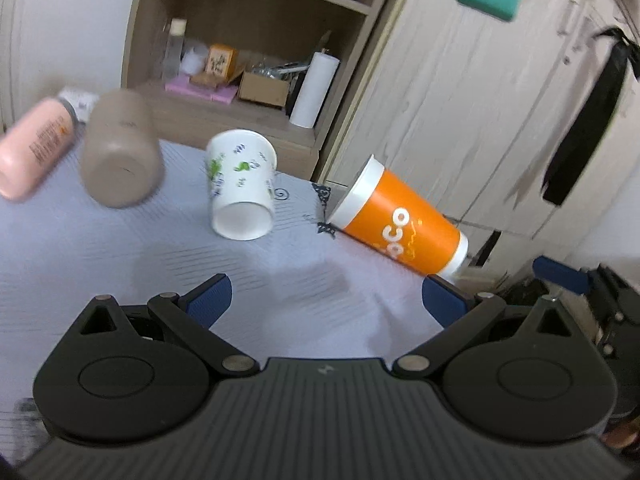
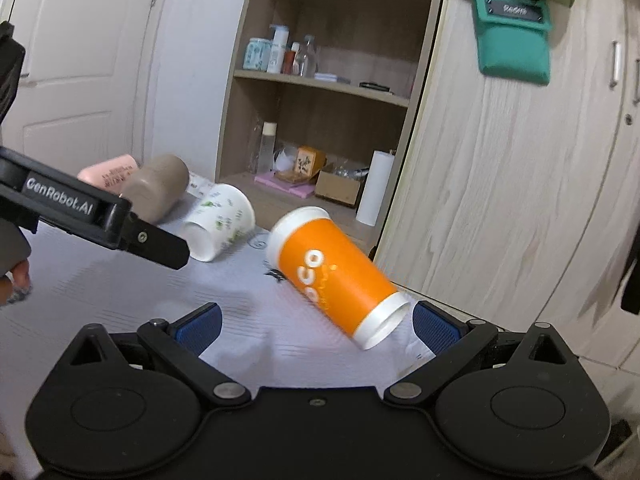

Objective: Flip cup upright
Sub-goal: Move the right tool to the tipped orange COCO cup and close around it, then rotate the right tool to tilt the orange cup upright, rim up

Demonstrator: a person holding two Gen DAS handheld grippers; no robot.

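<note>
An orange paper cup with white rims (image 1: 400, 220) lies on its side near the right edge of the grey-white cloth-covered table (image 1: 100, 248). In the right wrist view the orange cup (image 2: 336, 276) lies with its narrow end toward me, just inside the right pad. A white cup with green print (image 1: 242, 188) lies on its side to the left; it also shows in the right wrist view (image 2: 222, 222). My left gripper (image 1: 326, 300) is open and empty, short of both cups. My right gripper (image 2: 316, 326) is open, with nothing held.
A taupe bottle (image 1: 122, 152) and a pink bottle (image 1: 34, 148) lie at the far left of the table. A wooden shelf unit (image 2: 320, 120) with bottles, boxes and a paper roll (image 1: 314, 90) stands behind. Wardrobe doors (image 2: 520, 160) stand to the right. The left gripper's body (image 2: 80, 208) crosses the right wrist view.
</note>
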